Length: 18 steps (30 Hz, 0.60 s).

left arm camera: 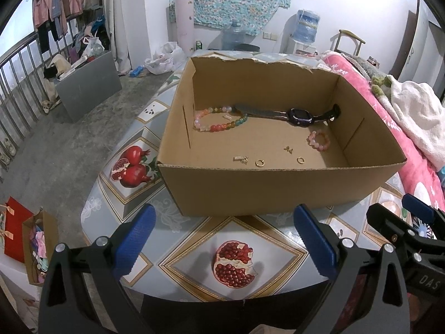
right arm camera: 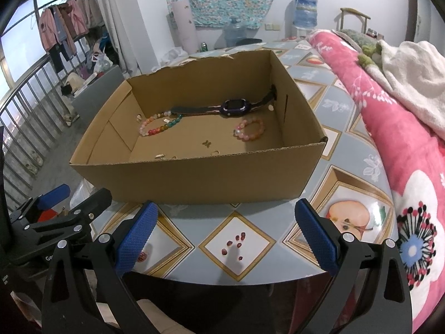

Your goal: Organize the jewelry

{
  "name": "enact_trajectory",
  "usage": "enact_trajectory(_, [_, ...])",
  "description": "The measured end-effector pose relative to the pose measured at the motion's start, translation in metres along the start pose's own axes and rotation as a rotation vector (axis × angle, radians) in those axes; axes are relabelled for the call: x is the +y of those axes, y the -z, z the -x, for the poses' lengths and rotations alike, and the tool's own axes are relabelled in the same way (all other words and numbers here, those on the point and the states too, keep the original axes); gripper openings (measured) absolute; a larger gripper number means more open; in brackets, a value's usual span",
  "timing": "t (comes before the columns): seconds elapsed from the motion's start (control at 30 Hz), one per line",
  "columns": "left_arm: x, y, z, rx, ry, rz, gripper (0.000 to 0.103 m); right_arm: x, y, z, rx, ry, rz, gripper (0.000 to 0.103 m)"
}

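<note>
An open cardboard box (left arm camera: pixel 278 183) (right arm camera: pixel 194 178) stands on the table. Inside lie a multicoloured bead bracelet (left arm camera: pixel 219 118) (right arm camera: pixel 160 126), a purple watch (left arm camera: pixel 299 114) (right arm camera: pixel 235 106), a pink bead bracelet (left arm camera: pixel 319 140) (right arm camera: pixel 249 130), two gold rings (left arm camera: pixel 259 162) (left arm camera: pixel 300 160), a butterfly charm (left arm camera: pixel 288 149) (right arm camera: pixel 206 143) and a small gold clasp (left arm camera: pixel 240 159). My left gripper (left arm camera: pixel 224 239) hangs open over the table's near edge, short of the box, nothing between its blue pads. My right gripper (right arm camera: pixel 225 236) is likewise open and empty, to the left one's right (left arm camera: pixel 411 222).
The table (left arm camera: pixel 250 250) has a glossy cloth printed with fruit. A pink flowered blanket (right arm camera: pixel 403 144) and white towel (right arm camera: pixel 411 72) lie along the right. On the floor at left sit a grey box (left arm camera: pixel 89 86), bags (left arm camera: pixel 27 236) and a railing (left arm camera: pixel 16 83).
</note>
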<state>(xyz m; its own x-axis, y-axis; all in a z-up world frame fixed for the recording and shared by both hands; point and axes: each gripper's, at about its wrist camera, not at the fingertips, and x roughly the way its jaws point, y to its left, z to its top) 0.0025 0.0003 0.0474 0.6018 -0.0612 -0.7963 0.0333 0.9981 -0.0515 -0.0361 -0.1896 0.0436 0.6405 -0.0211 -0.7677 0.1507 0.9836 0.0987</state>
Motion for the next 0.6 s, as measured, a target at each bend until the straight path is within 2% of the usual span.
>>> enact_trajectory(0.6, [-0.0046,0.0005,-0.0006,0.006,-0.006,-0.008,0.097,0.0015,0.0008,-0.0029,0.003,-0.004,-0.002,0.095])
